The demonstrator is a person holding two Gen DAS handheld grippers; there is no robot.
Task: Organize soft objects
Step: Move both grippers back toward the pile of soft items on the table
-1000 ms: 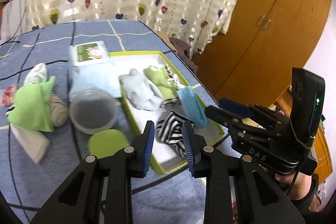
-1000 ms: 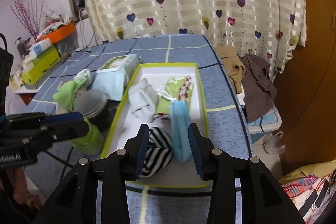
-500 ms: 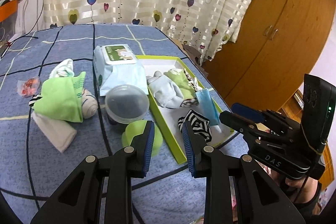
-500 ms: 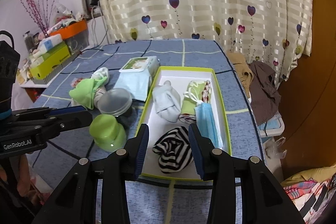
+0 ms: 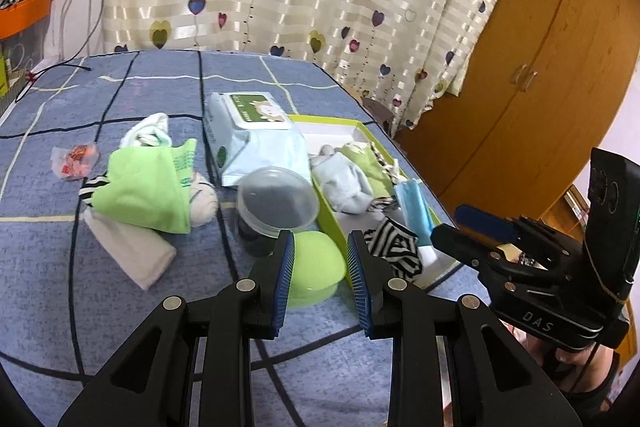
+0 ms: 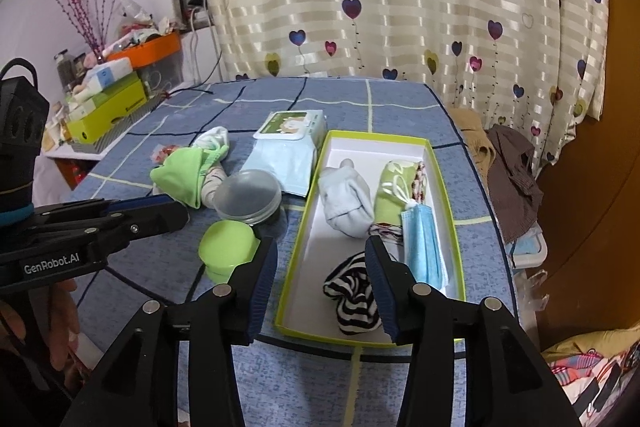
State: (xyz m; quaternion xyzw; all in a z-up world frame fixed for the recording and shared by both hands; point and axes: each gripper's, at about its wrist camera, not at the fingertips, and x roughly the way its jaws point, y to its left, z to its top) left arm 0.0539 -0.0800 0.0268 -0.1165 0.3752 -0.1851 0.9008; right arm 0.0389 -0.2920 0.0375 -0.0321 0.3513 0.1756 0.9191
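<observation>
Striped sock (image 6: 354, 293) loose in tray (image 6: 448, 187), lower centre; right gripper (image 6: 320, 281) just widened, empty; left gripper (image 5: 320, 277) apart, empty. Risk: knocking green lid (image 5: 316, 269), snagging face mask (image 6: 424, 247).

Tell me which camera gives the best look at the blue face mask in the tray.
The right wrist view. There the blue face mask lies in full along the right wall of the green-rimmed tray, ear loops visible. In the left wrist view the mask looks smaller and foreshortened, and the right gripper hides its near end.
</observation>
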